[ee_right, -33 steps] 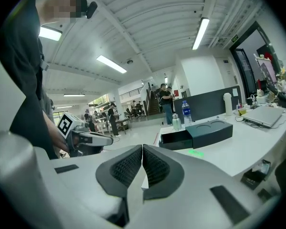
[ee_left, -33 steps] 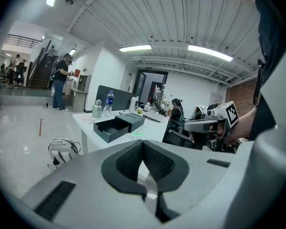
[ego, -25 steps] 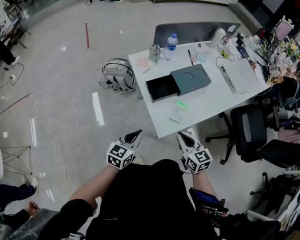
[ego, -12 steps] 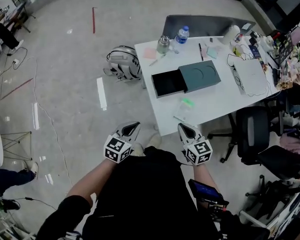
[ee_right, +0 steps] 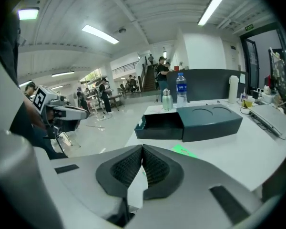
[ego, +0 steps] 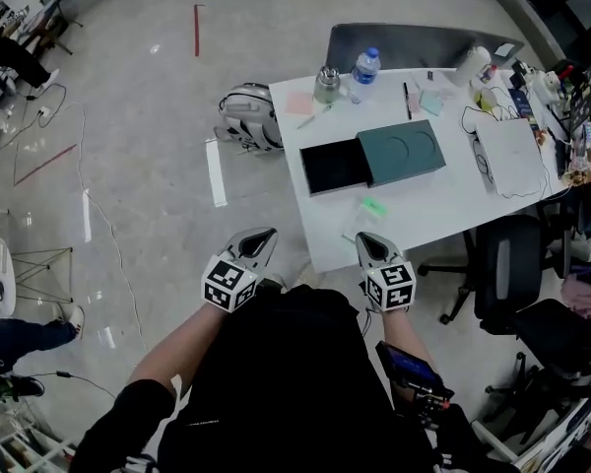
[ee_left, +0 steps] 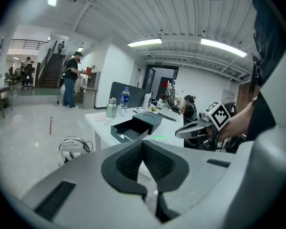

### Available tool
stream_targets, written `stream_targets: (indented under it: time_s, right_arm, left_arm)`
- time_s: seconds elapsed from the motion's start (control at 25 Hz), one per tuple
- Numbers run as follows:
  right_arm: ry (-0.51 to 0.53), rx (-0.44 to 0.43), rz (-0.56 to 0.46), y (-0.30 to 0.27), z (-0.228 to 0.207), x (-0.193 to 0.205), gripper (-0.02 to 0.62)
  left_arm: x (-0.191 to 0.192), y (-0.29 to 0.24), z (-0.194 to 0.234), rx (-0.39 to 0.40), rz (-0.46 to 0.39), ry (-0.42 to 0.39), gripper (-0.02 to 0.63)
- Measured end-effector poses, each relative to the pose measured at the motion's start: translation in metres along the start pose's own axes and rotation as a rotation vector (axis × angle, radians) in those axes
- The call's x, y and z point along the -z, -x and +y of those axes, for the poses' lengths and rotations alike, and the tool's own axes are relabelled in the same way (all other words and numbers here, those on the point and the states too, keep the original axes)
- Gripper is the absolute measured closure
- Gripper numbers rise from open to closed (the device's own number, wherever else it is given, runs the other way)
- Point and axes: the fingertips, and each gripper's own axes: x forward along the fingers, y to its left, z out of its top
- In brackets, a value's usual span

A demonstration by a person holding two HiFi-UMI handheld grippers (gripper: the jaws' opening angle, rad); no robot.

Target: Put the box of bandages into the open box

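Moved closer to the near edge of the tabletop [ego: 443, 205]: left hand-held gripper [ego: 259, 238] and right hand-held gripper [ego: 371, 244]; both pairs of jaws seen pressed together, nothing held; box of bandages [ego: 362, 217] lies by that edge, apart from open box [ego: 374, 158] behind it; approach judged under way; next, right jaws must be opened and lowered over the bandages.

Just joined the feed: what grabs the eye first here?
The dark open box sits midway on the white table, its tray slid out toward the head view's left. The small green-marked box of bandages lies nearer the person. Low in the head view, the left tool and right tool are both shut, holding nothing.
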Motion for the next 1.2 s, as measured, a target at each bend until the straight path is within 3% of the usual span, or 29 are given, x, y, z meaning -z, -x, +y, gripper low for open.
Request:
stream_targets:
  time_s: [0.28,0.68,0.72,0.76,0.84,1.2]
  right_arm:
    - [-0.156,0.115,0.080,-0.005,-0.034,0.015,0.569]
    - [-0.297,0.256,0.174,-0.015,-0.040,0.021,0.562]
    - [-0.312,0.274,0.184,-0.017,-0.040,0.022,0.526]
    - [-0.329,0.291,0.194,-0.019,-0.040,0.023,0.446]
    - [-0.362,0.327,0.209,-0.026,-0.041,0.025,0.382]
    - [-0.514,0.488,0.333,-0.046,-0.057,0.037,0.282]
  left_arm:
    - [0.004,-0.010,0.011,0.006,0.031,0.015,0.598]
    - [0.001,-0.012,0.040,0.107,0.054,0.015,0.598]
    - [0.001,-0.011,0.042,0.118,0.055,0.018,0.598]
    - [0.002,-0.010,0.045,0.130,0.055,0.019,0.598]
    - [0.004,-0.007,0.053,0.149,0.057,0.020,0.598]
    - [0.013,0.010,0.104,0.168,0.073,0.051,0.598]
